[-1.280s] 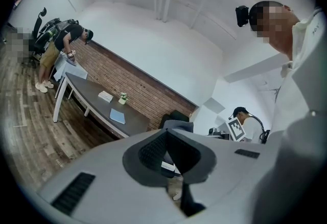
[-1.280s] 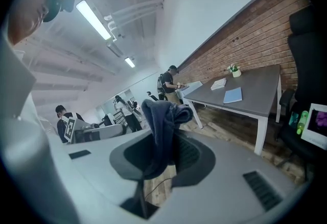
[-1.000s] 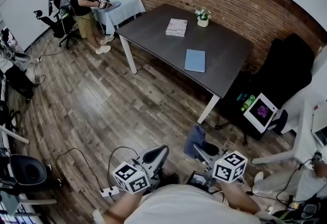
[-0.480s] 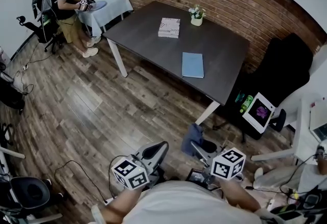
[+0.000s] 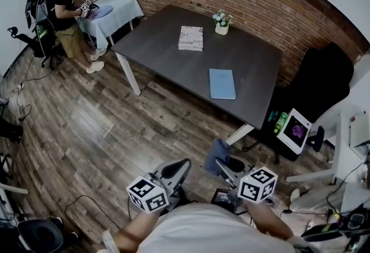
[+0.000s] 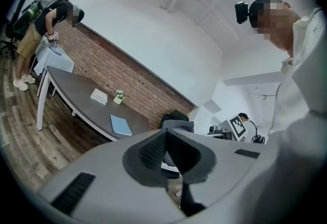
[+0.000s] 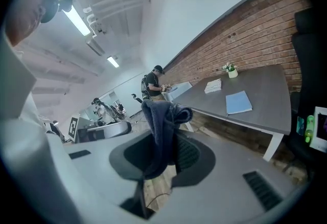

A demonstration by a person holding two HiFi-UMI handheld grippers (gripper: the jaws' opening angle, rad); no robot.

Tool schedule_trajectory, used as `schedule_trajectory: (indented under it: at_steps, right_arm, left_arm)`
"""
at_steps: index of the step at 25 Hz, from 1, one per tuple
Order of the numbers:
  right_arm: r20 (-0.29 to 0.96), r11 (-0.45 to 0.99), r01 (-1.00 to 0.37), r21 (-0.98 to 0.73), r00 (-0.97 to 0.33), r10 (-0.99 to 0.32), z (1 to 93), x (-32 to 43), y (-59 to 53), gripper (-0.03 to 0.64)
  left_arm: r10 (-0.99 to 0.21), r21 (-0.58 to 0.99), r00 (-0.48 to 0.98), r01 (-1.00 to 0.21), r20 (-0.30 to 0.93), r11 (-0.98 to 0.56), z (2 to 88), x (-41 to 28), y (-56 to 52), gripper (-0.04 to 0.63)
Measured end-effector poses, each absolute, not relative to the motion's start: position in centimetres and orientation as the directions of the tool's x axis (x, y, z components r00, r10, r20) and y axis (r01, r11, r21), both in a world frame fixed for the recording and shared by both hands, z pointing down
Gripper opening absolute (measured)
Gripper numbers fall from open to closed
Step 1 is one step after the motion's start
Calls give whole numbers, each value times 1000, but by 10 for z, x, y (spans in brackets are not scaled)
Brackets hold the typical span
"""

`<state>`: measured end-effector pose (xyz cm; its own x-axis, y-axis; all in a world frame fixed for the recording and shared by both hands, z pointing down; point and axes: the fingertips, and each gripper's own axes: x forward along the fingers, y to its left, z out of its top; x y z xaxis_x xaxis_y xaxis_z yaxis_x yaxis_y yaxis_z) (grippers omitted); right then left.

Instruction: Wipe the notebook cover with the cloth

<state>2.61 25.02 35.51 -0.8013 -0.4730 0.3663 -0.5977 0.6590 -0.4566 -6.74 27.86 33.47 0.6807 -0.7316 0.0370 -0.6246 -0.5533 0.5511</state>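
The light blue notebook lies flat on the dark table, near its front right edge, well ahead of both grippers. My right gripper is shut on a blue-grey cloth, which stands up bunched from between its jaws. In the right gripper view the cloth hangs over the right gripper, with the notebook far off to the right. My left gripper is held low beside it, jaws together and nothing in them. The left gripper view has the left gripper pointing toward the notebook.
A white book and a small flower pot sit farther back on the table. A person stands at a small covered table at the back left. A black chair and a white-framed screen stand right of the table. Wood floor lies between.
The table and notebook have slid a little in the head view as the camera shifted; the person at the back left sits further left. Both grippers stay low, the cloth still held.
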Motion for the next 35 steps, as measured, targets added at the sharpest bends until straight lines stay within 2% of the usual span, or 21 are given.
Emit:
schedule_trajectory:
  at_steps: [15,22,35]
  right_arm:
    - [395,650,-638,-414,-769,-503,367,-13,201,91]
    - [431,678,-652,-339,-748,-505,373,23,144,91]
    - [492,734,-602,-313,-764,-417,395,71,-1,91]
  left_arm:
    - [-713,572,700,-597,29,-563,348,-111,235,8]
    - [-713,571,698,-609,58,-550,360,-84,188,9]
    - [-729,563,671,-657,132,-502,380,-26,47,9]
